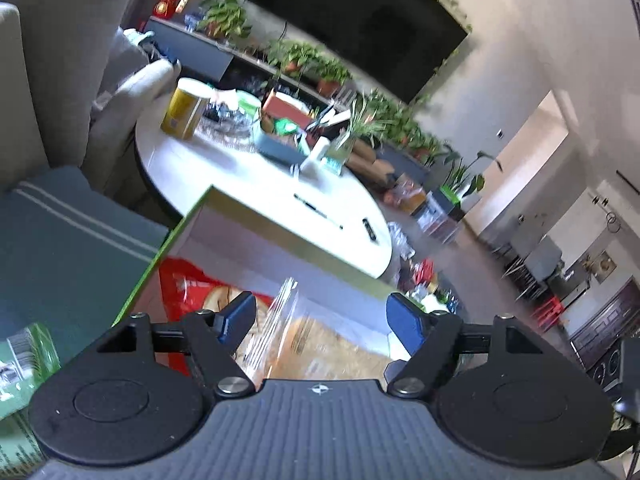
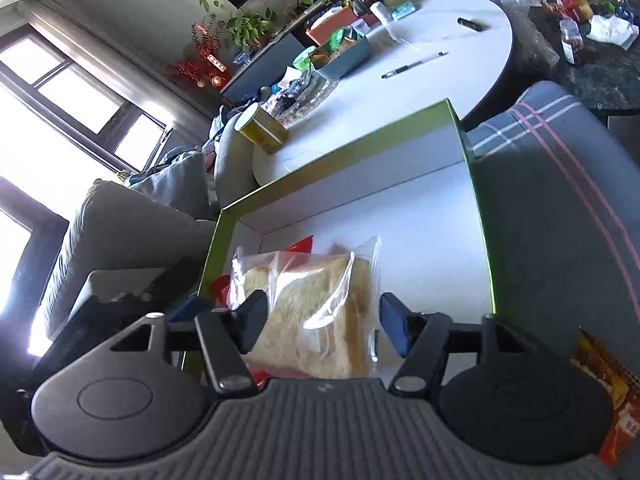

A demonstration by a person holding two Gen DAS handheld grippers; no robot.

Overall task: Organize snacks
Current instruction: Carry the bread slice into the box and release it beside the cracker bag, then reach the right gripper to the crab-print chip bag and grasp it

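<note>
A green-rimmed white box lies open on a grey seat. Inside it a clear bag of sliced bread rests on a red snack packet. My right gripper hangs over the bread, open, its blue pads wide of the bag on both sides. In the left wrist view the same bread bag and red packet lie in the box. My left gripper is open above them, pads clear of the bag.
A round white table beyond the box carries a yellow can, a blue bin of snacks and a pen. An orange snack packet lies at the right. A grey sofa stands left. A dark side table holds clutter.
</note>
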